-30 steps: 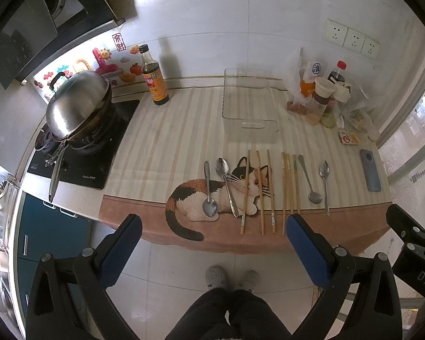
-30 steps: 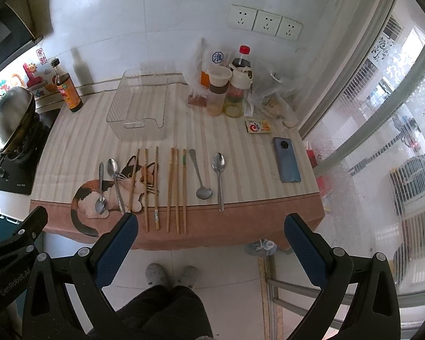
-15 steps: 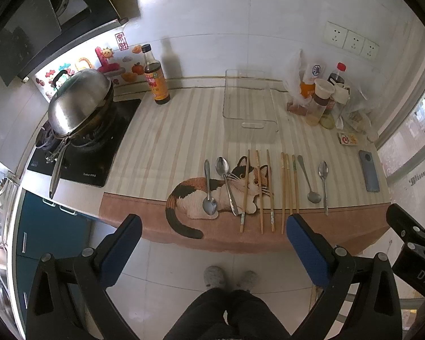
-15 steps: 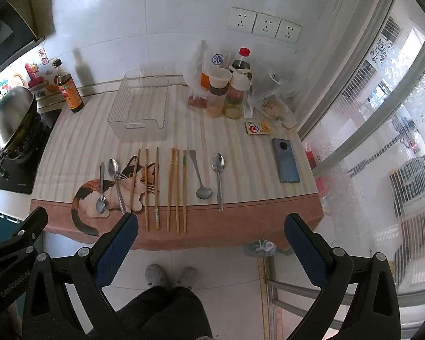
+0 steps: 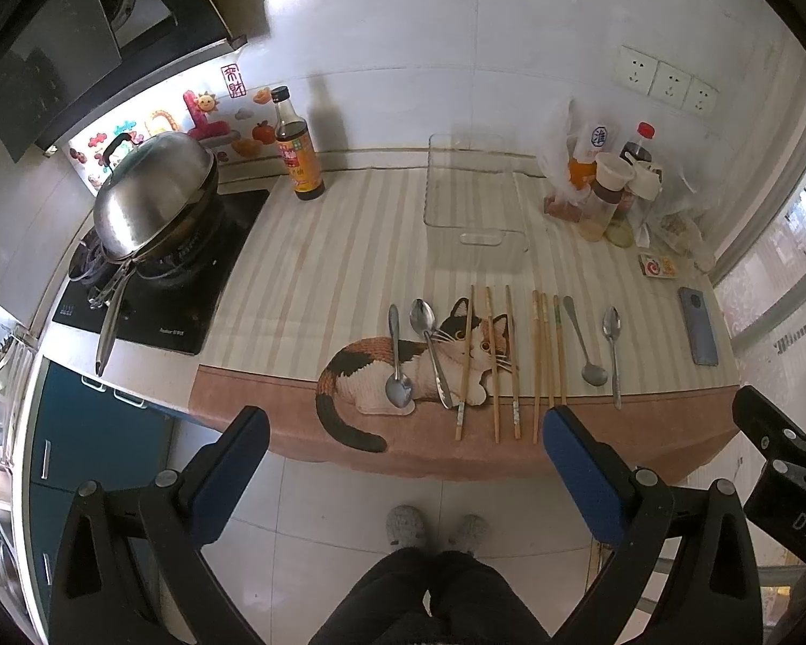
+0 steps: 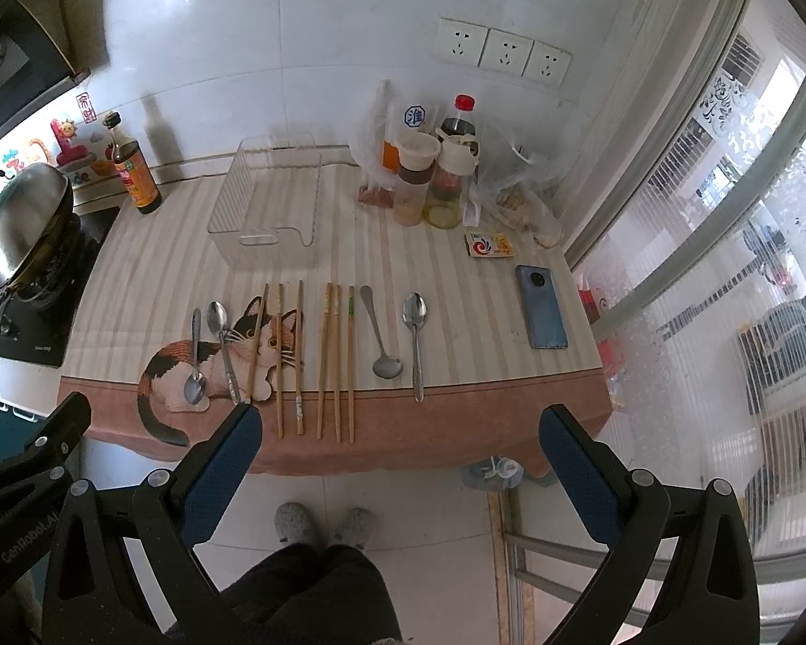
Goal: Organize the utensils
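- Practically nothing on the tabletop has changed over the last second: four steel spoons (image 5: 400, 360) and six wooden chopsticks (image 5: 491, 365) lie in the same loose row along the near edge of the striped, cat-printed cloth (image 5: 349, 258).
- Behind that row, the clear plastic tray (image 5: 475, 199) sits empty; it is the likely place to gather them.
- Only the viewpoint has drifted slightly, so both tools have shifted a little while hanging over the floor, short of the cloth.
- Left tool (image 5: 403, 457) is spread wide with nothing between its blue pads; right tool (image 6: 400, 451) is equally wide and empty.
- Sorting has therefore not yet begun, and either tool must first close in on a utensil.
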`<state>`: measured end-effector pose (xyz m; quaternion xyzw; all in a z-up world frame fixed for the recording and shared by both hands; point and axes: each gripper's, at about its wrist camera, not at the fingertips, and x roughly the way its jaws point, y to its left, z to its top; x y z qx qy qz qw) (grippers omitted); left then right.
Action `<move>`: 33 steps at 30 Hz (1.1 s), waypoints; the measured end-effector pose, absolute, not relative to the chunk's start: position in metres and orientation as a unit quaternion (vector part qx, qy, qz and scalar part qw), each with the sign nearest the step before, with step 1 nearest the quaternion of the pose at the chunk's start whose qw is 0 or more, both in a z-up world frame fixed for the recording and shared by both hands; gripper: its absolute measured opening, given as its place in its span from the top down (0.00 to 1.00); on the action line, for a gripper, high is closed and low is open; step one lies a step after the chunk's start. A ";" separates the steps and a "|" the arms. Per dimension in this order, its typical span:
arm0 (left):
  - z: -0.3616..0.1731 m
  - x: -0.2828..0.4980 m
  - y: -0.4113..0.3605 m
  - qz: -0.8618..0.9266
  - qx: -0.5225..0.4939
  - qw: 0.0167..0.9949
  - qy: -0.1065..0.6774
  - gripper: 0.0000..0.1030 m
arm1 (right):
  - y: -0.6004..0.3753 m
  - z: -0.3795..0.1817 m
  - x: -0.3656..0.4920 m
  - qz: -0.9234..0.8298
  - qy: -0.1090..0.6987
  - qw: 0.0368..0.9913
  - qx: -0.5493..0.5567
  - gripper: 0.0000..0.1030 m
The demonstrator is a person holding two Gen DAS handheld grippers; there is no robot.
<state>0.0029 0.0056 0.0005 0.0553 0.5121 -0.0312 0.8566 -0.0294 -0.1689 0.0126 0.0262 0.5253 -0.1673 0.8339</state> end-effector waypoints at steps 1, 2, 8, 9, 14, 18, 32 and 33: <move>0.001 0.003 0.005 -0.032 0.055 0.857 0.512 0.00 | -0.169 0.012 -0.031 -0.167 0.525 0.834 0.026 0.00; 0.000 0.003 0.006 -0.031 0.055 0.857 0.512 0.00 | -0.169 0.011 -0.030 -0.168 0.525 0.834 0.026 0.00; 0.002 0.002 0.005 -0.032 0.055 0.858 0.510 0.00 | -0.168 0.008 -0.031 -0.167 0.524 0.835 0.026 0.00; 0.003 0.003 0.004 -0.032 0.054 0.858 0.510 0.00 | -0.170 0.011 -0.030 -0.167 0.524 0.835 0.026 0.00; 0.012 0.002 -0.001 -0.031 0.053 0.860 0.507 0.00 | -0.170 0.018 -0.033 -0.167 0.523 0.836 0.025 0.00; 0.012 0.002 -0.003 -0.030 0.053 0.861 0.505 0.00 | -0.169 0.019 -0.033 -0.167 0.522 0.836 0.025 0.00; 0.013 0.010 -0.003 -0.022 0.045 0.874 0.483 0.00 | -0.183 0.019 -0.021 -0.161 0.516 0.841 0.040 0.00; 0.013 0.013 -0.003 -0.023 0.043 0.878 0.476 0.00 | -0.188 0.016 -0.018 -0.159 0.511 0.843 0.048 0.00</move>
